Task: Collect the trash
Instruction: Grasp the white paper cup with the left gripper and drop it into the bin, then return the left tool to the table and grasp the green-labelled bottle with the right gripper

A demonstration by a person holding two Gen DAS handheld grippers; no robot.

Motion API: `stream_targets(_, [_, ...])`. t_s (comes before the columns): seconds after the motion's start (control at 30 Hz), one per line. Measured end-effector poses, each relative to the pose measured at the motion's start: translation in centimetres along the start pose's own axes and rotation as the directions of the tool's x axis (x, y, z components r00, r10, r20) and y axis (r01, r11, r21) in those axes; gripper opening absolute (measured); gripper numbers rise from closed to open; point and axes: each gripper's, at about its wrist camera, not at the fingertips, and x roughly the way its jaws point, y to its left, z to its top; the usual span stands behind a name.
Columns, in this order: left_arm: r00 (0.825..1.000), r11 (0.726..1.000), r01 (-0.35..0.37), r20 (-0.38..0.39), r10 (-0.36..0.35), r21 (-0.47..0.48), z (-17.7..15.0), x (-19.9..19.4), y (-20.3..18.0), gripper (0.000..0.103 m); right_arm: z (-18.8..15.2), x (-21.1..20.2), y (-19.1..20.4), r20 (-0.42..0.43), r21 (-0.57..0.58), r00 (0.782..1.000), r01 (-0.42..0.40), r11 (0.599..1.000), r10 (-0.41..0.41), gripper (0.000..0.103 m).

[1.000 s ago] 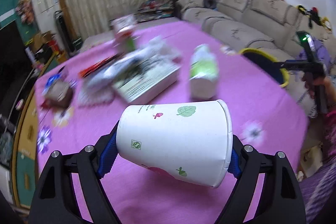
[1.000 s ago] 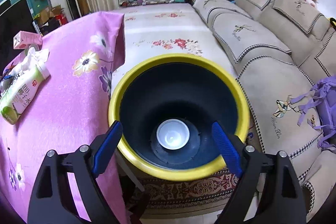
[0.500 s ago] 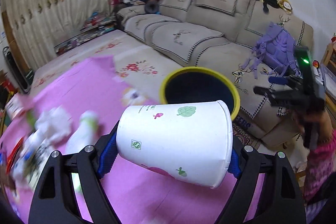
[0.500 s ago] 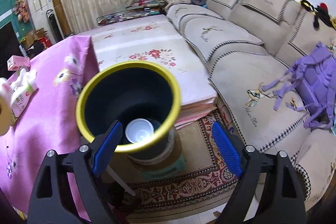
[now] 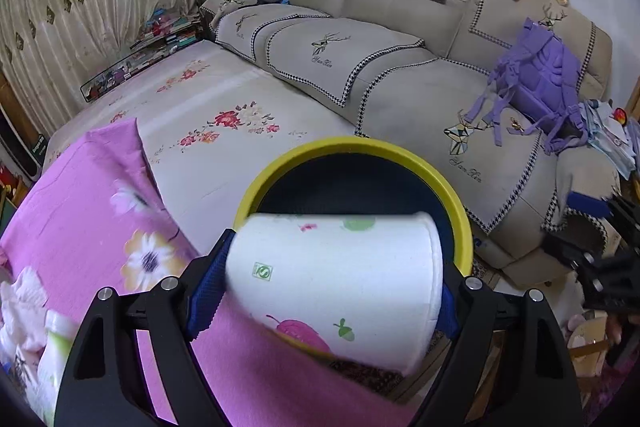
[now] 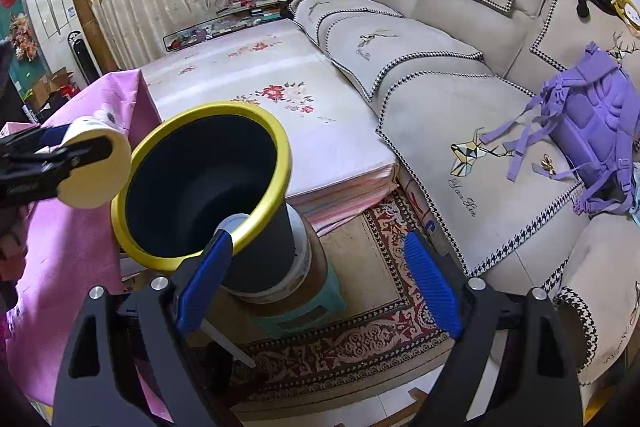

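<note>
Cup [image 5: 340, 283] is clamped sideways across my left gripper [image 5: 320, 287], long axis running pad to pad, jaws spread wide around it. Bin [image 5: 440, 183] sits right behind and below it, just off the pink tablecloth [image 5: 72, 211], so lefty's way closer. My right gripper [image 6: 316, 283] hangs wide open and empty on the bin's sofa [image 6: 440, 75] side.

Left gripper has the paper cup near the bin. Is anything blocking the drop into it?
Nothing visible. The paper cup, held sideways in the left gripper, sits just short of the yellow-rimmed bin, whose mouth is open. A white cup lies at its bottom. The right gripper is off to the side, empty.
</note>
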Motion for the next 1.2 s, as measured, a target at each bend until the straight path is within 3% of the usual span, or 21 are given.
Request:
stream_targets(0.1, [1.000,1.000,0.006,-0.023,-0.006,-0.021,0.8,2.0,0.1,0.082,0.0,0.0,-0.3,-0.004,0.004,1.000,0.009,1.000,-0.009,0.083])
stream_targets(0.27, [0.999,0.998,0.006,-0.035,-0.008,-0.057,0.1,1.2,1.2,0.082,-0.1,0.0,-0.1,-0.008,0.001,1.000,0.006,1.000,-0.006,0.083])
stream_targets(0.43, [0.999,0.994,0.004,0.036,0.000,-0.110,-2.8,-5.3,3.1,0.083,-0.2,0.2,1.4,-0.016,-0.028,1.000,-0.023,0.999,0.023,0.083])
stream_targets(0.67, [0.977,0.968,-0.133,0.139,0.165,-0.214,-9.5,-15.1,7.1,0.088,-0.1,0.2,5.5,-0.017,-0.073,0.996,-0.088,0.993,0.087,0.084])
stream_targets(0.9, [0.906,0.861,-0.319,0.140,0.400,-0.397,-18.6,-23.9,13.5,0.092,-0.2,-0.5,13.5,-0.024,-0.176,0.977,-0.211,0.961,0.210,0.084])
stream_targets(1.03, [0.860,0.786,-0.412,0.087,0.503,-0.461,-23.3,-27.2,16.2,0.092,-0.4,-1.2,19.8,-0.025,-0.216,0.946,-0.322,0.922,0.324,0.084])
stream_targets(1.1, [0.846,0.756,-0.428,0.075,0.528,-0.495,-25.3,-28.5,17.4,0.092,-0.7,-1.7,23.0,-0.022,-0.231,0.929,-0.365,0.902,0.370,0.084])
stream_targets(1.2, [0.844,0.741,-0.420,0.075,0.531,-0.524,-27.0,-29.7,18.5,0.092,-1.1,-2.6,28.2,-0.024,-0.260,0.898,-0.429,0.865,0.439,0.084])
